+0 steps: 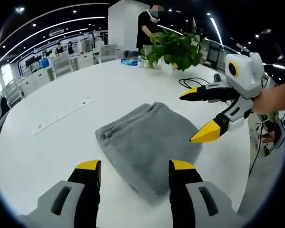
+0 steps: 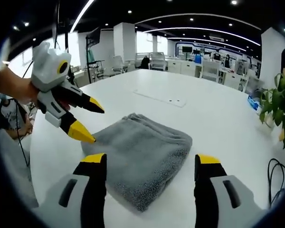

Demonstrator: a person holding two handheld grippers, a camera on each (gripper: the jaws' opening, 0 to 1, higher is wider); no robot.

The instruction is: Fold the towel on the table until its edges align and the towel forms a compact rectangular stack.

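Folded grey towel (image 1: 145,145) at desk (image 1: 61,142) centre, both hand-held grippers (image 1: 135,166) (image 2: 149,159) apart, empty, at 6 o'clock; a careless pinch could unfold it.

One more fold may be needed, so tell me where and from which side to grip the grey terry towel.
Grip the grey terry towel at a near corner, where the stacked layers end in free edges facing the open right gripper. The far side looks rounded, seemingly a fold, so it offers no free edge. Come in low along the white table, jaws straddling all layers. The open left gripper could likely take the other corner.
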